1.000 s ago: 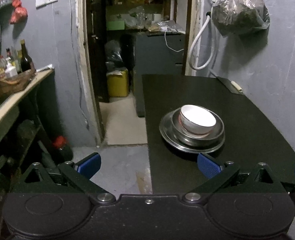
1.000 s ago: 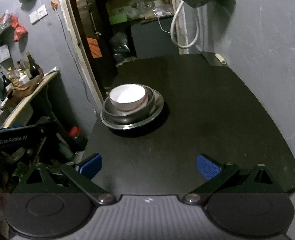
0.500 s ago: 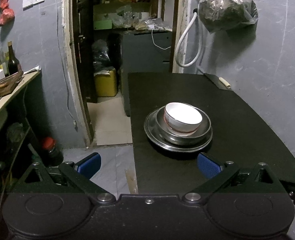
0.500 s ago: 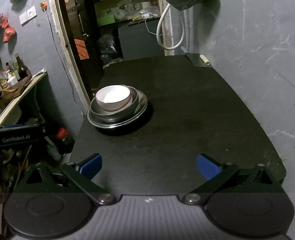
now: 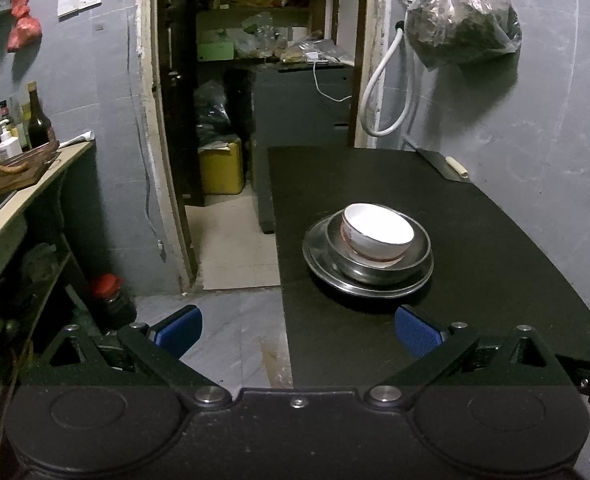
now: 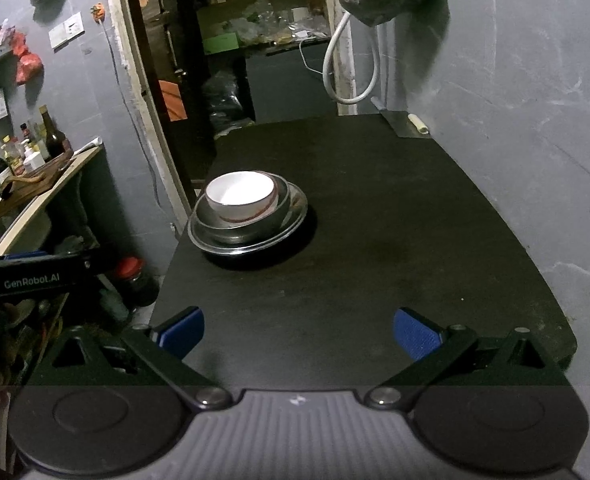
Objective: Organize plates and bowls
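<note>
white bowl point(image 5: 377, 236) nested in steel dishes point(image 5: 369, 276)

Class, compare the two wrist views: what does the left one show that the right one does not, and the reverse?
Only the left view shows the yellow box in the doorway and the floor tiles. Only the right view shows the left gripper's side, labelled GenRobot.AI, and an orange sheet on the door. Both show the white bowl nested in a steel bowl on a steel plate, on the black table.

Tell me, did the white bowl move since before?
No. The white bowl still sits in the metal bowl by the table's left edge; only the camera shifted.
</note>
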